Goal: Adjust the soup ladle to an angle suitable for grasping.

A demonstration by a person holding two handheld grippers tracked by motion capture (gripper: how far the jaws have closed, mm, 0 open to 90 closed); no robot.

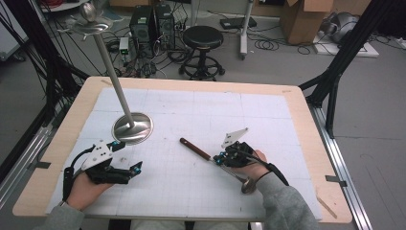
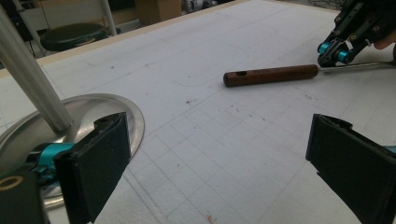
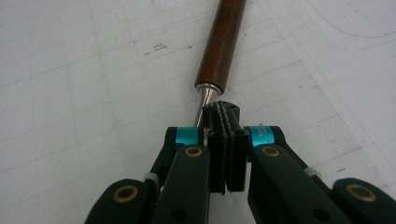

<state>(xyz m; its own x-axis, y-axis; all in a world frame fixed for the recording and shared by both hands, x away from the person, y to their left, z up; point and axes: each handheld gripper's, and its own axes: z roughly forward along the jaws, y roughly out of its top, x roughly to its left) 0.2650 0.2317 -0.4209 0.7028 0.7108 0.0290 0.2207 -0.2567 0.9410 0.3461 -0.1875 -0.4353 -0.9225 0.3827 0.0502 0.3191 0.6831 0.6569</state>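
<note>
So I am only partway: my right gripper is holding its jaws pressed together beside the ladle's thin metal shank, just behind the wooden handle, and I cannot tell whether the shank is actually pinched or merely lying against their left side. The ladle is lying flat on the white gridded surface, bowl end under my right hand. My left gripper is waiting with jaws wide apart and nothing between them, the steel stand's round base sitting just left of its left jaw. Lifting and hanging the ladle is, I judge, all remaining.
</note>
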